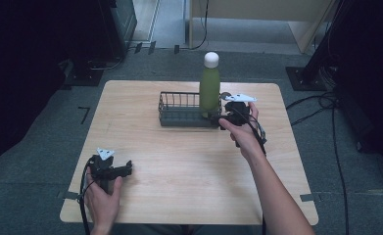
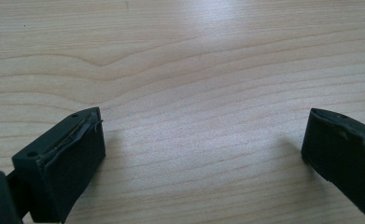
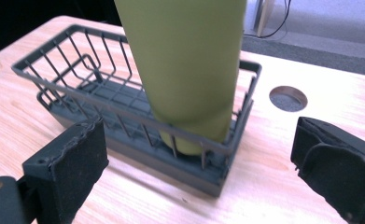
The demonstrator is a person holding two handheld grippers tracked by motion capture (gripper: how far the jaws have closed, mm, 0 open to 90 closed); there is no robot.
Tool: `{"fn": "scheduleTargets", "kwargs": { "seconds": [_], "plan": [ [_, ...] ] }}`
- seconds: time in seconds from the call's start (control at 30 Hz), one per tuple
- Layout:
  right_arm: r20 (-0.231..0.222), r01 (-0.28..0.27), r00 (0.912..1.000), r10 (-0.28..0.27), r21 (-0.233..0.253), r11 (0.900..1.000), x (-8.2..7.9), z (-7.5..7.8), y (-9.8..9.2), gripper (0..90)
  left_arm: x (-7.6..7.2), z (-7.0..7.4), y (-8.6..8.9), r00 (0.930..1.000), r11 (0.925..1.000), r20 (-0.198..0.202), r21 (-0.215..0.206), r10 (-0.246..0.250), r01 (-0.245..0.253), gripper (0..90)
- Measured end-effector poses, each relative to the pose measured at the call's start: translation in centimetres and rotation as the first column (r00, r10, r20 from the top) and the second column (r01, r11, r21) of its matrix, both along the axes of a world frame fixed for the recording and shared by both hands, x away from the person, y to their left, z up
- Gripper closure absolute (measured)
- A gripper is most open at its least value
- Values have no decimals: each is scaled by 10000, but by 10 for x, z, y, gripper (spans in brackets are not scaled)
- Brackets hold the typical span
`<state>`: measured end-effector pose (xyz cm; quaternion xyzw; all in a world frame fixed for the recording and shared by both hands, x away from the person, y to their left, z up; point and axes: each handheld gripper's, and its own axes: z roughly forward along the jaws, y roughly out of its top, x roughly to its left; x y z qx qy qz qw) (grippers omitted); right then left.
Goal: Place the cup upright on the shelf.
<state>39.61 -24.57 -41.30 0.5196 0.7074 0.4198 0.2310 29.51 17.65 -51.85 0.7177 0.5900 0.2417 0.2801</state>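
The right hand-held gripper (image 1: 227, 119) sits at the right end of a dark wire basket (image 1: 179, 113) on the wooden tabletop (image 1: 189, 166). Its 2 jaws are spread wide with nothing between them — in the right gripper view (image 3: 196, 154) the basket (image 3: 77, 88) lies just ahead of the pads, not touching them. A green bottle (image 1: 209, 88) with a white cap (image 1: 211, 59) stands upright inside the basket's right end, directly in front of this hand-held gripper; up close the bottle (image 3: 189, 60) has its base down among the wires, against the basket's near wall. Beyond the right jaw there is a round hole (image 3: 288, 98) in the tabletop. The right hand (image 1: 243, 134) holds the tool from behind, a cable trailing along the forearm.

The left hand-held gripper (image 1: 125, 169) rests low on the near-left part of the tabletop, well apart from the basket, held by the left hand (image 1: 102, 196). In its own view (image 2: 203, 140) the jaws stand wide apart and empty — bare wood grain (image 2: 194, 70) lies between and ahead of them.
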Motion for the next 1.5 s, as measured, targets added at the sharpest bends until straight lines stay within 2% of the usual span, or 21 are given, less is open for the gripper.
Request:
{"fn": "scheduleTargets", "kwargs": {
  "seconds": [0.57,1.0,1.5],
  "plan": [
    [-440,265,9986,-279,-314,9992,-33,-39,-33,58,0,0,0,10000,10000,2,-2,2,-2,0],
    [-676,457,9965,-489,-485,9978,-59,-58,-57,67,0,0,0,10000,10000,16,-7,9,-9,0],
    [-1183,1040,9869,-1096,-522,9932,-94,-88,-92,68,0,0,0,10000,10000,1,11,-10,10,0]
  ]
}}
